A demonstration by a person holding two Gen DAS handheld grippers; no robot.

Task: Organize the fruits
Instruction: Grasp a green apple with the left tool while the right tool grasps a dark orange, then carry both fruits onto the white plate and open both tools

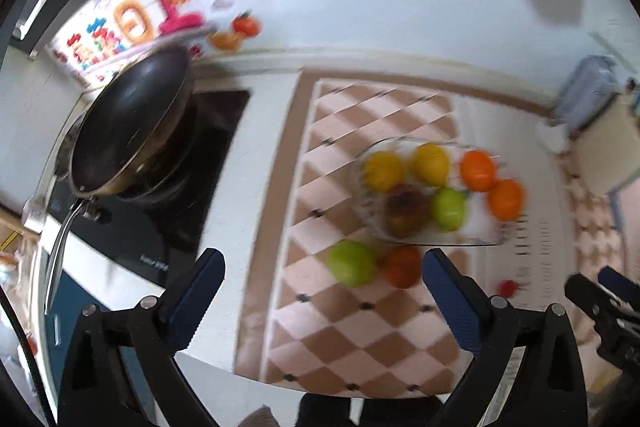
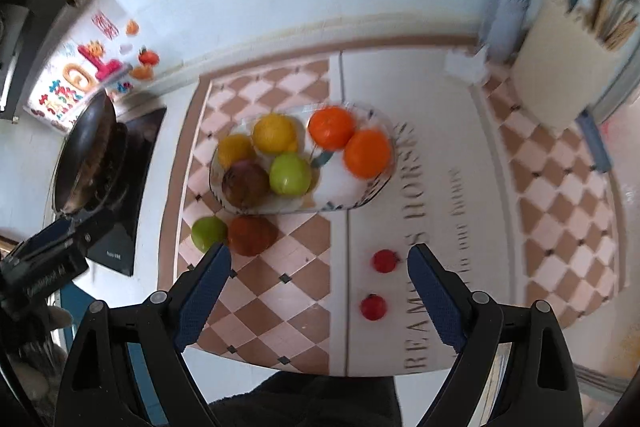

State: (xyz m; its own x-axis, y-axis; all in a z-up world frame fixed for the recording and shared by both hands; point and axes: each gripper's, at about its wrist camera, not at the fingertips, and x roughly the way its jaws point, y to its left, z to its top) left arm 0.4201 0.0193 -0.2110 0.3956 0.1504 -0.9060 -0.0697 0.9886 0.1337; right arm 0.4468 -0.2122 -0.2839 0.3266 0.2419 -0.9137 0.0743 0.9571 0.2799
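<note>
A clear glass plate (image 2: 360, 197) on the checkered mat holds several fruits: two yellow ones (image 2: 274, 133), two oranges (image 2: 331, 127), a green apple (image 2: 290, 174) and a dark brown fruit (image 2: 245, 183). The plate also shows in the left wrist view (image 1: 486, 239). A green apple (image 2: 208, 233) and a red-brown fruit (image 2: 252, 235) lie on the mat in front of it; they also show in the left wrist view (image 1: 351, 263), (image 1: 403, 265). Two small red fruits (image 2: 385, 261), (image 2: 373, 307) lie nearer. My left gripper (image 1: 322, 291) and right gripper (image 2: 319, 291) are open, empty, above the mat.
A black frying pan (image 1: 128, 123) sits on a black stove (image 1: 160, 227) at the left. A grey bottle (image 2: 508, 3) and a cream holder with utensils (image 2: 560, 75) stand at the back right. Colourful stickers (image 1: 132, 23) cover the back-left wall.
</note>
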